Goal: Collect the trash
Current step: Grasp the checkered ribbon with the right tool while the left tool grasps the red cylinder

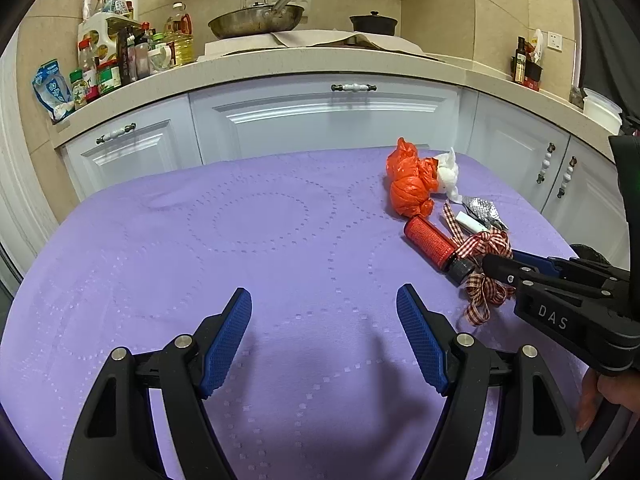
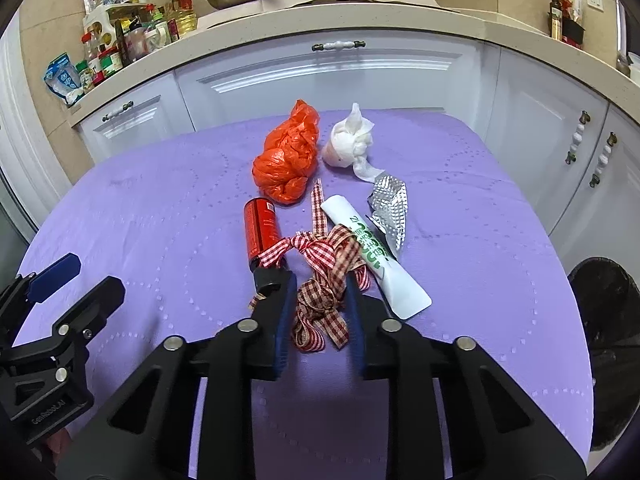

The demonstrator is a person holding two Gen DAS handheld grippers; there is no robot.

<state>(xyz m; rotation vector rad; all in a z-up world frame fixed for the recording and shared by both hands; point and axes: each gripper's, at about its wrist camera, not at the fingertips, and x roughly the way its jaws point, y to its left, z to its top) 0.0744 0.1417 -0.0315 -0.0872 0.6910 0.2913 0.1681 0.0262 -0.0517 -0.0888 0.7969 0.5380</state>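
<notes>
My right gripper point(image 2: 320, 300) straddles the gingham ribbon point(image 2: 324, 280), jaws narrowed around it; the bin point(image 2: 608, 304) lies rightward. My left gripper point(image 1: 324, 332), spread, hovers empty.

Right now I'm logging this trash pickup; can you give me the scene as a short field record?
surface: purple tablecloth
right gripper: fingers either side of the checked ribbon, closing on it
left gripper: open, holding nothing
other trash: orange plastic bag, white tissue wad, red bottle, white tube, foil blister pack
bin: black, at the table's right
</notes>
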